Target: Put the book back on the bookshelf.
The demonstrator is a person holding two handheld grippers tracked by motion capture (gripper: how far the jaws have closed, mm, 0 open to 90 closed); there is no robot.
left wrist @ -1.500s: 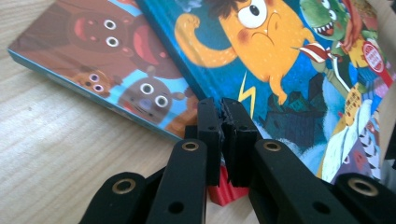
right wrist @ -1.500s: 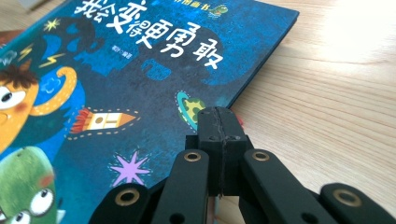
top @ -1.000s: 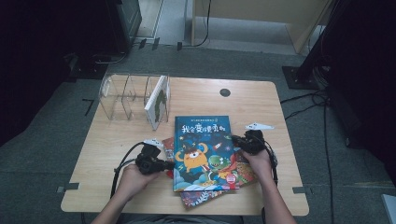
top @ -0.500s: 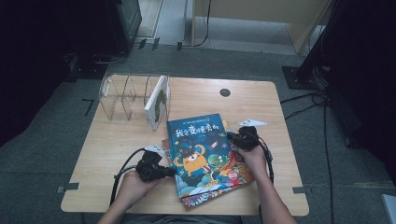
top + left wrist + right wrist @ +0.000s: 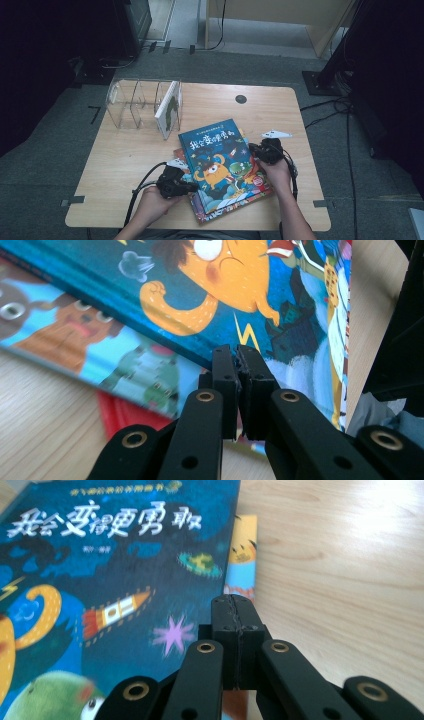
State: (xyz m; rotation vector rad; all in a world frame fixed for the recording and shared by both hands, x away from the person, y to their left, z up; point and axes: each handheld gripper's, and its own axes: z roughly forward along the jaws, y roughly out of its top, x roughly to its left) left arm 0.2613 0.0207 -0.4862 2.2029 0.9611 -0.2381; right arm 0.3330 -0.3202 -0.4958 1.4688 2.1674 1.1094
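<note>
A blue picture book (image 5: 220, 160) with an orange monster on its cover lies askew on top of a small stack of books (image 5: 210, 212) near the table's front edge. My left gripper (image 5: 192, 187) is shut, and its tips (image 5: 235, 352) rest against the blue book's (image 5: 200, 280) left edge with nothing between the jaws. A second book (image 5: 65, 335) with a brown dog shows underneath. My right gripper (image 5: 255, 150) is shut too, tips (image 5: 234, 602) at the blue book's (image 5: 100, 555) right edge, beside a yellow book (image 5: 242, 555) that peeks out below.
A clear plastic book rack (image 5: 135, 102) stands at the back left of the wooden table (image 5: 125, 155), with one white book (image 5: 167, 110) upright in its right slot. A small black disc (image 5: 241, 99) sits near the far edge.
The blue book has turned anticlockwise, its top swinging toward the rack. My left gripper has slid a little toward the front along the book's left edge. The right gripper has barely moved.
</note>
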